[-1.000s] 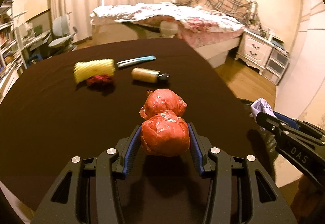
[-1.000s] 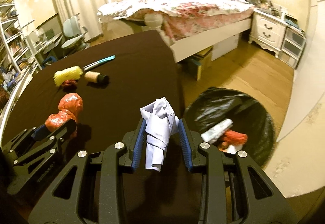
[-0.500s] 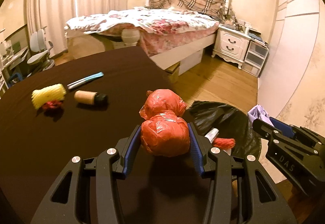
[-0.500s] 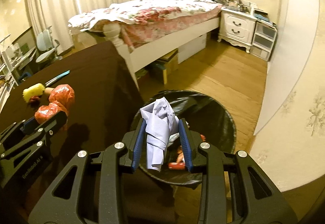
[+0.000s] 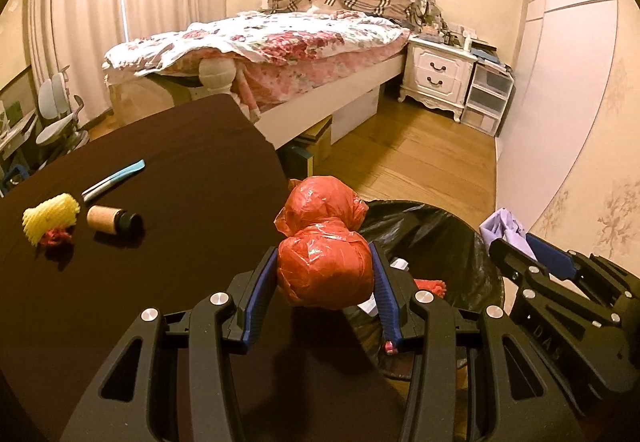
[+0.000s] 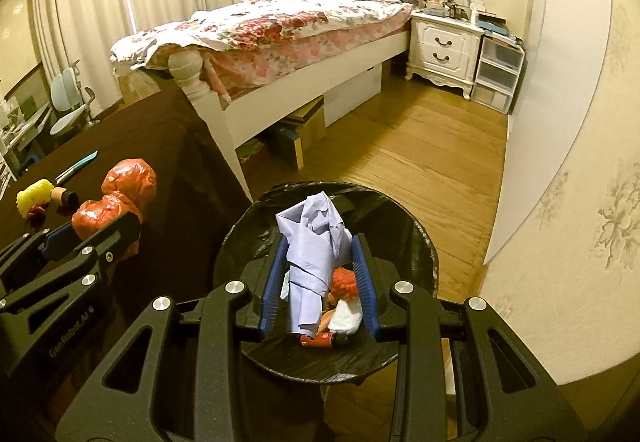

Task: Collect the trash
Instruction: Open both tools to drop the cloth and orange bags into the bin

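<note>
My left gripper (image 5: pixel 325 274) is shut on a knotted red plastic bag (image 5: pixel 325 270), held over the right edge of the dark table (image 5: pixel 160 169). The right gripper (image 6: pixel 318 266) is shut on a crumpled pale paper (image 6: pixel 312 242) and hangs directly above the black-lined trash bin (image 6: pixel 416 238). The bin holds several pieces of trash, among them an orange net and white paper. In the left wrist view the bin (image 5: pixel 424 226) lies just right of the red bag, and the right gripper (image 5: pixel 520 246) with the paper (image 5: pixel 502 228) shows at the right. The right wrist view shows the red bag (image 6: pixel 120 197) at the left.
On the table lie a yellow foam net (image 5: pixel 50 215), a small red scrap (image 5: pixel 56 238), a cork-coloured bottle with a black cap (image 5: pixel 114 219) and a blue-handled tool (image 5: pixel 114 179). A bed (image 5: pixel 280 41), a white nightstand (image 5: pixel 440 73) and wooden floor lie beyond.
Both grippers have swung to the right with their loads. The right one went from above the table edge to above the bin; the left one reached the table's right edge.
</note>
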`<state>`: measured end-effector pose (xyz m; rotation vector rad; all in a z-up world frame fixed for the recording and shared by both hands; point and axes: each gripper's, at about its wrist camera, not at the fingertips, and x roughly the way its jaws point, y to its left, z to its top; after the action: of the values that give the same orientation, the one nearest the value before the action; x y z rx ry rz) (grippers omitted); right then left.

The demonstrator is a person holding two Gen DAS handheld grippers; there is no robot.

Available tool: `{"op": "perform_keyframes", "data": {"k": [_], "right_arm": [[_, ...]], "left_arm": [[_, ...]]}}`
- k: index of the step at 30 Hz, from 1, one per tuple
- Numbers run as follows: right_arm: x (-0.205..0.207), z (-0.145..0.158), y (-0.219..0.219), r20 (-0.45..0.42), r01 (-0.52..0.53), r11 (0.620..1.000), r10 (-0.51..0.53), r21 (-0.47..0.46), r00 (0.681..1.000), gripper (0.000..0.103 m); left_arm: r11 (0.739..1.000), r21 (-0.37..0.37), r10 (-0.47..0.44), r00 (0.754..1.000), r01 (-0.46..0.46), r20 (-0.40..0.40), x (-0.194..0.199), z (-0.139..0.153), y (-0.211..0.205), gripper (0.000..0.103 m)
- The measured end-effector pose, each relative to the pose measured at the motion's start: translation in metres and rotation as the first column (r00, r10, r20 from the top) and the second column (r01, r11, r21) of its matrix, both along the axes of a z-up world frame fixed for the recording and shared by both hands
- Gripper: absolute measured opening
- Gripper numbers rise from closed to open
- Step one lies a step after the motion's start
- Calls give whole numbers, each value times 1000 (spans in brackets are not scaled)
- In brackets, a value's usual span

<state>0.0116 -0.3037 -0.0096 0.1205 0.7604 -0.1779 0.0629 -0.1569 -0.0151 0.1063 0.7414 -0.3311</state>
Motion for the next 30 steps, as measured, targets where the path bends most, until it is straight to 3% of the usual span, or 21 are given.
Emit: {"op": "perform_keyframes", "data": {"k": [19,20,22,24,30], "right_arm": [[8,4,-18,20,35,999,-35,13,999,35],[8,4,-20,21,37,999,-37,14,999,36],[8,5,-22,26,45,999,-45,15,999,51],[7,7,-25,35,55,998,-55,15,998,52],[6,7,-29,37,71,997,-71,1,997,59]], "left_arm": [[999,40,-19,1000,18,18,7,-1,-22,50],[999,45,-18,1000,17,20,7,-1,-23,53],[999,49,-16,1000,15,22,8,-1,-25,59],[999,45,-9,1000,8,25,9,1,-25,66],[999,36,8,1000,-9,28,12,3,-20,72]]}}
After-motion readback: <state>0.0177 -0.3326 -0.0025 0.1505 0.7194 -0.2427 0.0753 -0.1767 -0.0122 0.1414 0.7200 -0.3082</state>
